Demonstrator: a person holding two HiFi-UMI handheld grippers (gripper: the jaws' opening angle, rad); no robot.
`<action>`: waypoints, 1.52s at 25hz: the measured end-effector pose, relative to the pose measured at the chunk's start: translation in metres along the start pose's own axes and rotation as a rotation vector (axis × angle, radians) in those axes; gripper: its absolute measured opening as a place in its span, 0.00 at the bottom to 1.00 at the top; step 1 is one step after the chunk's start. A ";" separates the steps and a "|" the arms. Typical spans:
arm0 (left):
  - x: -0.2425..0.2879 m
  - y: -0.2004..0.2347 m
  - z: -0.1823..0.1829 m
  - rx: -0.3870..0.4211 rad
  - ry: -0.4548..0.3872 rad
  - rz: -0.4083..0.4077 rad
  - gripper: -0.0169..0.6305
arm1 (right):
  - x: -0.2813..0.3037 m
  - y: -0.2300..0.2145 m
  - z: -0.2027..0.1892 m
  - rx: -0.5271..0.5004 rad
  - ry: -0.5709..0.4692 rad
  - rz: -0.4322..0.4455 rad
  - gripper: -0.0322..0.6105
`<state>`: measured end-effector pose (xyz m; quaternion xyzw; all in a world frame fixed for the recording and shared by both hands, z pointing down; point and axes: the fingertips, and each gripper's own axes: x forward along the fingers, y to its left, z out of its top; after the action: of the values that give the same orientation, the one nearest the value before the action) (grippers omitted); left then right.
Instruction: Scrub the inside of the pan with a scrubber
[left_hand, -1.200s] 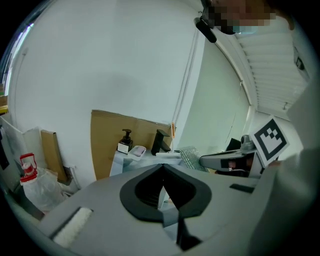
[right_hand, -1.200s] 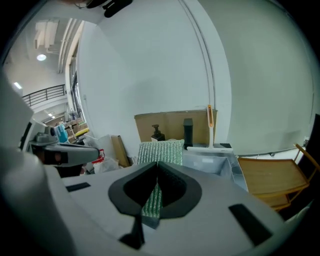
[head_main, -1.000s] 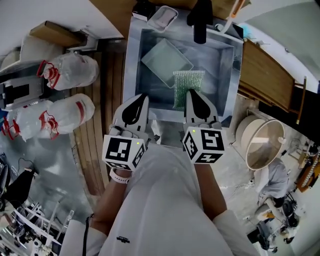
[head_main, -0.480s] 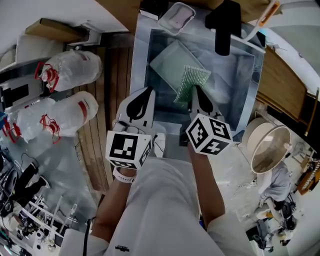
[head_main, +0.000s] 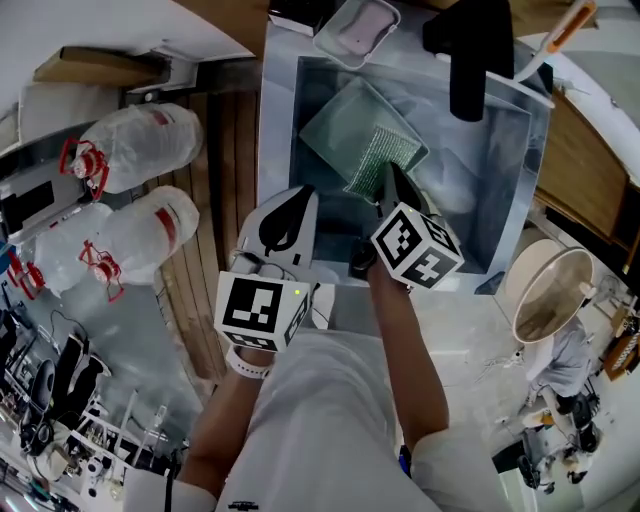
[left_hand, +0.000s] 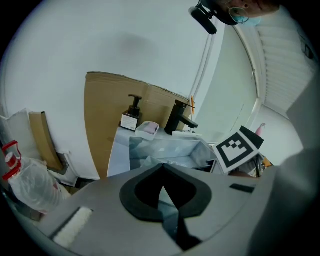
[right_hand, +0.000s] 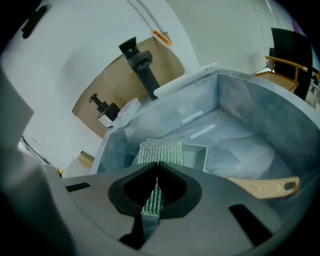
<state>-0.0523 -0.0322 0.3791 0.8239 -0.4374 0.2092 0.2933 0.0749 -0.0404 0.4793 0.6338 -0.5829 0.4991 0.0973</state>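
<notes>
A pale green rectangular pan lies tilted on the floor of the steel sink. My right gripper is shut on a green mesh scrubber, which hangs over the pan's near right corner; I cannot tell whether it touches. In the right gripper view the scrubber sticks out past the closed jaws over the pan. My left gripper is shut and empty above the sink's near left rim. The left gripper view has its tips meeting with nothing between.
A black faucet and a small plastic tub stand at the sink's back edge. A wooden handle lies in the sink at the right. Tied plastic bags sit left of the sink, a round bowl to its right.
Both grippers have sunk toward the sink. The right one has rolled and carried the scrubber down over the pan's near corner.
</notes>
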 end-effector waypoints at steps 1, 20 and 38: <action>0.001 0.001 -0.002 -0.003 0.008 0.002 0.03 | 0.004 -0.003 -0.002 0.028 0.006 -0.008 0.07; 0.006 0.001 -0.011 -0.017 0.051 -0.008 0.03 | 0.047 -0.056 -0.020 0.267 0.104 -0.222 0.07; 0.006 0.010 -0.011 -0.048 0.049 0.017 0.03 | 0.092 -0.033 -0.018 0.233 0.212 -0.158 0.07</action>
<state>-0.0587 -0.0328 0.3937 0.8076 -0.4418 0.2212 0.3219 0.0765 -0.0771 0.5716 0.6285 -0.4560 0.6180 0.1229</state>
